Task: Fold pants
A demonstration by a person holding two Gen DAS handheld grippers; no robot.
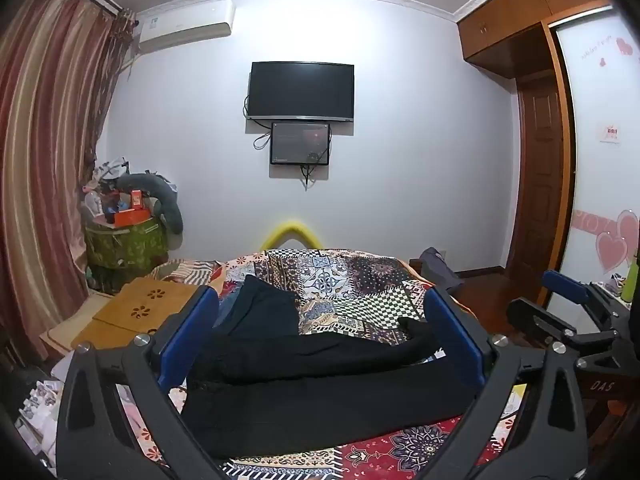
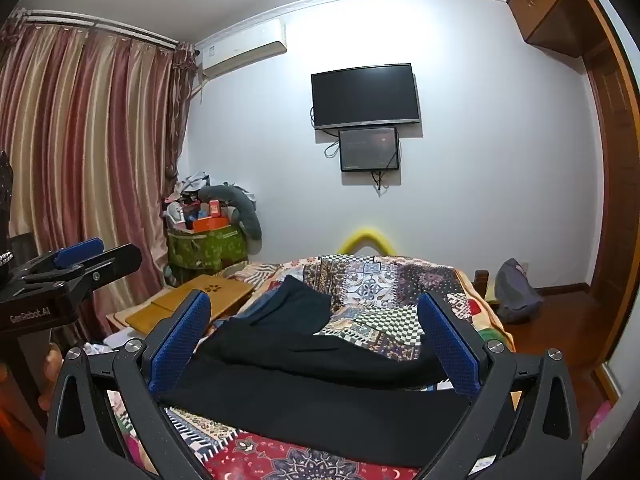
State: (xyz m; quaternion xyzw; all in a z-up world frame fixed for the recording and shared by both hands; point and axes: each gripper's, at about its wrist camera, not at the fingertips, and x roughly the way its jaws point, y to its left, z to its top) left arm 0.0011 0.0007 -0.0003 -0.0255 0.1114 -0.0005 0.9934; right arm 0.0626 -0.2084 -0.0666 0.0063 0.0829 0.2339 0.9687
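Patterned bedspread (image 1: pixel 352 280), black pants (image 1: pixel 320 392) lying between both grippers' fingers (image 1: pixel 192 332) — spread wide, gripping nothing

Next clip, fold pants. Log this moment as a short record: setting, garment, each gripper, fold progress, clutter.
setting: bedroom, bed with patchwork bedspread
garment: black pants lying across the bedspread, rumpled, one leg partly over the other
left gripper: open, above the pants, holding nothing
right gripper: open, above the pants, holding nothing
fold progress: no neat fold visible
clutter: dark blue garment behind the pants; wooden lap desk at the bed's left
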